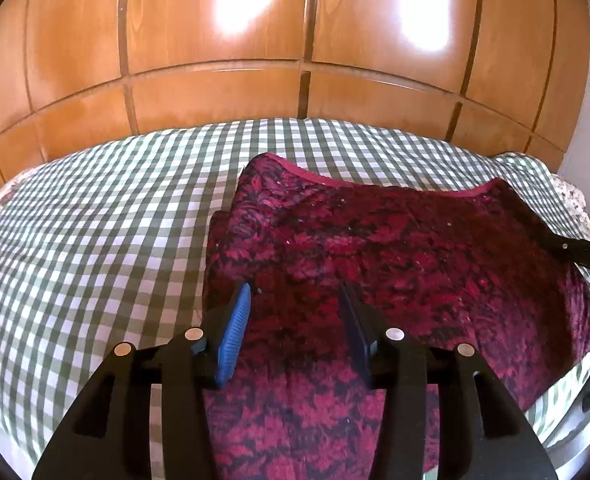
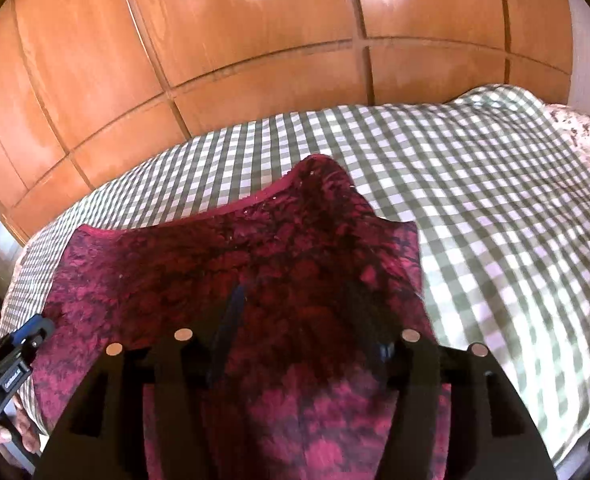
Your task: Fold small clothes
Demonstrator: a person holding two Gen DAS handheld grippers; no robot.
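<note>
A dark red and black patterned garment (image 1: pixel 375 248) lies spread on the checked bedcover (image 1: pixel 95 220); it also shows in the right wrist view (image 2: pixel 223 264). My left gripper (image 1: pixel 295 300) is open, its blue-padded fingers (image 1: pixel 237 320) standing apart just above the garment's near left part. My right gripper (image 2: pixel 295 304) is open over the garment's near right part, with cloth showing between its fingers. The right gripper's tip (image 1: pixel 583 252) shows at the right edge of the left wrist view; the left gripper (image 2: pixel 19 344) shows at the left edge of the right wrist view.
A wooden panelled wardrobe (image 1: pixel 295 60) stands right behind the bed. The green and white checked bedcover (image 2: pixel 495 220) stretches left and right of the garment. A floral cloth (image 2: pixel 587 140) lies at the far right corner of the bed.
</note>
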